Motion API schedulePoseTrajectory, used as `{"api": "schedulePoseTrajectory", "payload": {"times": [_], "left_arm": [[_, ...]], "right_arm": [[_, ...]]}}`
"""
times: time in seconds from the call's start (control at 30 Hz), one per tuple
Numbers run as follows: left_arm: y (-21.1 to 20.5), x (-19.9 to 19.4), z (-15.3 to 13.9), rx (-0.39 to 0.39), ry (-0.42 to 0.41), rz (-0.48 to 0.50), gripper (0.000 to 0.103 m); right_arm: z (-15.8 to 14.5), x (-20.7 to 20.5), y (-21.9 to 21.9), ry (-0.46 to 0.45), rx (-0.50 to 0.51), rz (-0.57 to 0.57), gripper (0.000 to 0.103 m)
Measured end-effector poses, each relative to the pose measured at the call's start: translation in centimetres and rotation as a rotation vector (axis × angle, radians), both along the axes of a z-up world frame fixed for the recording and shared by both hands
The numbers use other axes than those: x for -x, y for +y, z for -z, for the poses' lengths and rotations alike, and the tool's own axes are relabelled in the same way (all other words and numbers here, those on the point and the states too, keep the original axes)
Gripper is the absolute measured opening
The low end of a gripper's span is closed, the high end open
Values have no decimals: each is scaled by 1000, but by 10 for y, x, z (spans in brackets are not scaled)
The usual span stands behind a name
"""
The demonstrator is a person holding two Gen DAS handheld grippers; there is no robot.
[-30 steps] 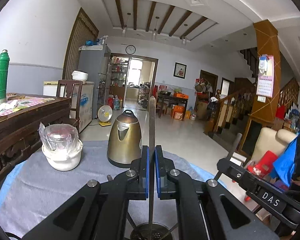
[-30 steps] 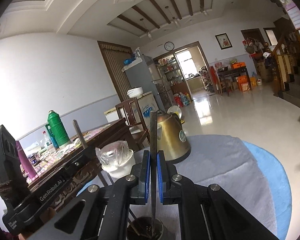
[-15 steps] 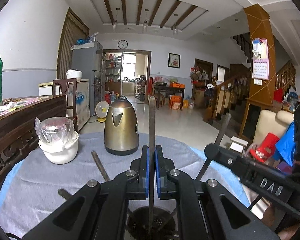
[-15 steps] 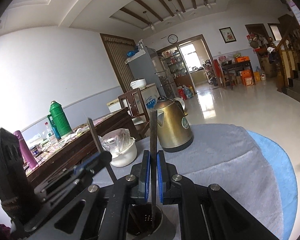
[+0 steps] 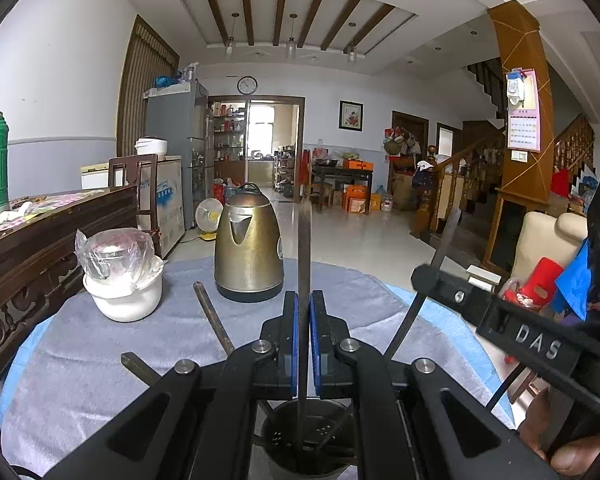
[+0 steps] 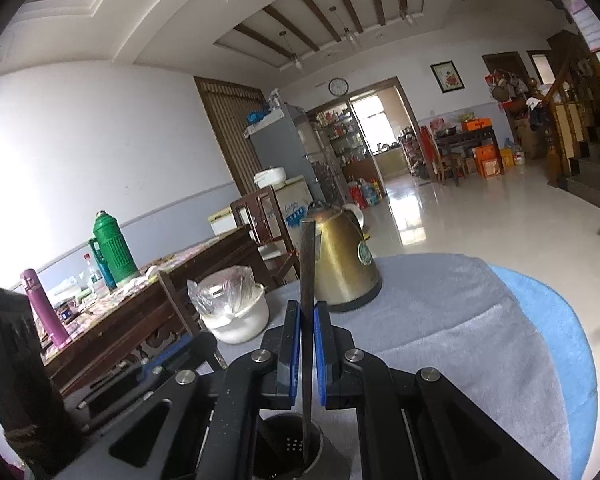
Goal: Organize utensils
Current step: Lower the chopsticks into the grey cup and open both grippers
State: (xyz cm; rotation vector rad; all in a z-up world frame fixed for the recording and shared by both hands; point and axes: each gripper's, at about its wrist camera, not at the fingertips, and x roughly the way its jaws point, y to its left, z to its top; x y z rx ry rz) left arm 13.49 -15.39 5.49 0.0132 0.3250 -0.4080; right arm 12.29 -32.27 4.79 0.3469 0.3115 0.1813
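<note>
Both grippers have come lower over the last second, so the perforated metal holder (image 5: 306,440) that barely showed at the bottom edge now sits in fuller view beneath them. From the left wrist, the left gripper (image 5: 304,340) has its blue pads closed on a flat dark utensil handle (image 5: 304,264) that stands upright, its lower end reaching down into the holder at 6 o'clock. Two more utensils (image 5: 214,320) lean out of the holder toward 10 and 11 o'clock over the grey cloth (image 5: 100,360). At 3 o'clock the right gripper (image 5: 424,280) pinches a second slim handle that slants down toward the holder. From the right wrist, the right gripper (image 6: 308,340) is clamped on its own upright utensil handle (image 6: 308,268), whose tip stands inside the holder (image 6: 290,450). Beyond, a brass kettle (image 5: 248,248) stands at 12 o'clock and a white bowl wrapped in plastic (image 5: 120,280) at 10 o'clock, well apart on the cloth
</note>
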Motion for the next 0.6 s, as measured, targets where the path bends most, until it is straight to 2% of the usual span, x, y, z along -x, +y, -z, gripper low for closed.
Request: {"api": "schedulePoseTrajectory", "payload": {"times": [0.2, 0.23, 0.3, 0.47, 0.53, 0.6], "left_arm": [[-2, 2, -3, -18, 11, 0, 8], [-1, 3, -4, -20, 10, 1, 11], [0, 6, -7, -25, 6, -1, 32], [6, 18, -17, -43, -26, -20, 49], [7, 21, -19, -54, -29, -28, 53], [11, 27, -21, -67, -26, -32, 57]], "right_arm": [[7, 0, -4, 63, -43, -68, 10], [7, -1, -5, 75, -55, -79, 10], [7, -1, -7, 95, -69, -82, 10], [2, 11, -14, 92, -108, -76, 13], [-1, 17, -17, 86, -116, -65, 19], [-5, 26, -19, 74, -121, -47, 30]]}}
